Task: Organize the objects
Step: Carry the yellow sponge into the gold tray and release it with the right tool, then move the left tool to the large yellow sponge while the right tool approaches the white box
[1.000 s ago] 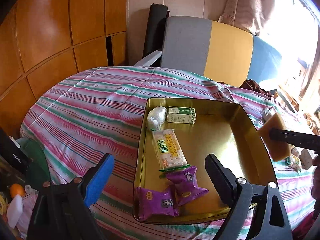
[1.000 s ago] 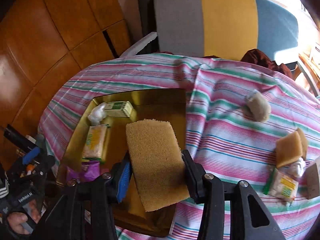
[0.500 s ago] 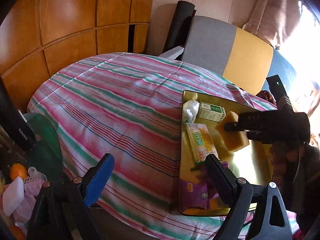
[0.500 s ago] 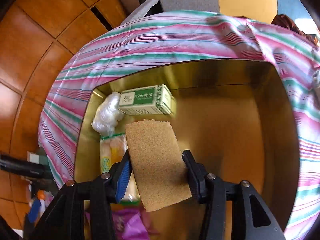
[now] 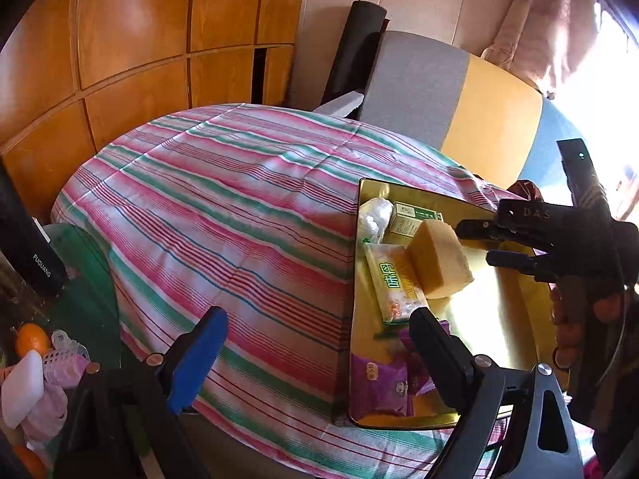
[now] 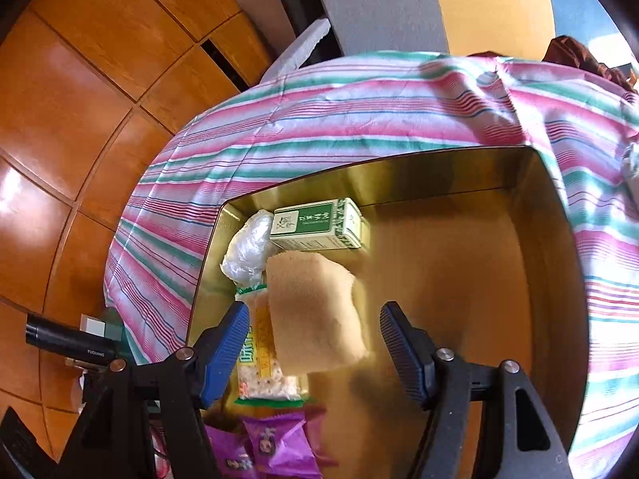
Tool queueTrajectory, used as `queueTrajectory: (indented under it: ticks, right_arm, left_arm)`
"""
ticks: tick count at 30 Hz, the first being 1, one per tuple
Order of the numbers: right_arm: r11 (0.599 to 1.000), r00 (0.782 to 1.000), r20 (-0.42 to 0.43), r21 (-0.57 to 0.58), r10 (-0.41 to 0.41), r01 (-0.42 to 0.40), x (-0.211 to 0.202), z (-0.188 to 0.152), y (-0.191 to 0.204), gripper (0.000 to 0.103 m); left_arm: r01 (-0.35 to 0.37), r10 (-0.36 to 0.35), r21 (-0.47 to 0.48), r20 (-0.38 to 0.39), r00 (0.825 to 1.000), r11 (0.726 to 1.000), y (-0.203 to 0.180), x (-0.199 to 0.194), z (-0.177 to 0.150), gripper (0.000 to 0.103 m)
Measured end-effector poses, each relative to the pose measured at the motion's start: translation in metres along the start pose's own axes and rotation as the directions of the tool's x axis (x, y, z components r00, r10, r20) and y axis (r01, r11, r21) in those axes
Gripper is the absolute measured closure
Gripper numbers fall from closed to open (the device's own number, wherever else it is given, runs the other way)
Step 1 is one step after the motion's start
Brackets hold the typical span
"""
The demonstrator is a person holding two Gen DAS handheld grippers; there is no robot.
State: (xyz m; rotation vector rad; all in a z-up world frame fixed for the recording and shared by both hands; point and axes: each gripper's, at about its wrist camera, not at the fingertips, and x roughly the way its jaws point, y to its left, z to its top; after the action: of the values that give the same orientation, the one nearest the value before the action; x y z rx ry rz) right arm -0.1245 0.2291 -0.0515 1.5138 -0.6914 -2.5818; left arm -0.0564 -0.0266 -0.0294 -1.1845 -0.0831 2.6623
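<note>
Overall, a table under a pink, green and white striped cloth [image 5: 223, 207] carried a gold metal tray [image 6: 459, 279], which sat at the cloth's right side in the left wrist view. Along the tray's left wall lay the contents. At the far left corner sat a crumpled clear plastic wad [image 6: 249, 249], with a green and white carton [image 6: 317, 225] just beside it. Nearer along that wall lay a yellow cracker packet [image 6: 261, 355], then two purple snack packets [image 6: 275, 447] at the near left corner. A tan sponge [image 6: 315, 311] lay tilted on the cracker packet's right edge, between the fingers of the right gripper [image 6: 313, 339]. Its jaws were opening, and neither pad pressed on the sponge. The left gripper [image 5: 315, 343] hung over the cloth's near edge and the tray's left wall, jaws spread wide with nothing gripped.
</note>
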Motion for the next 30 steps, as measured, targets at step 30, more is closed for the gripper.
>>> queueTrajectory:
  ticks: [30]
  right_arm:
    - [0.940,0.908,0.243,0.108,-0.341,0.324,-0.177,-0.068,-0.174,0.034]
  left_arm:
    - [0.085,-0.085,0.241,-0.011,0.996,0.967,-0.099,-0.019,-0.008,0.010]
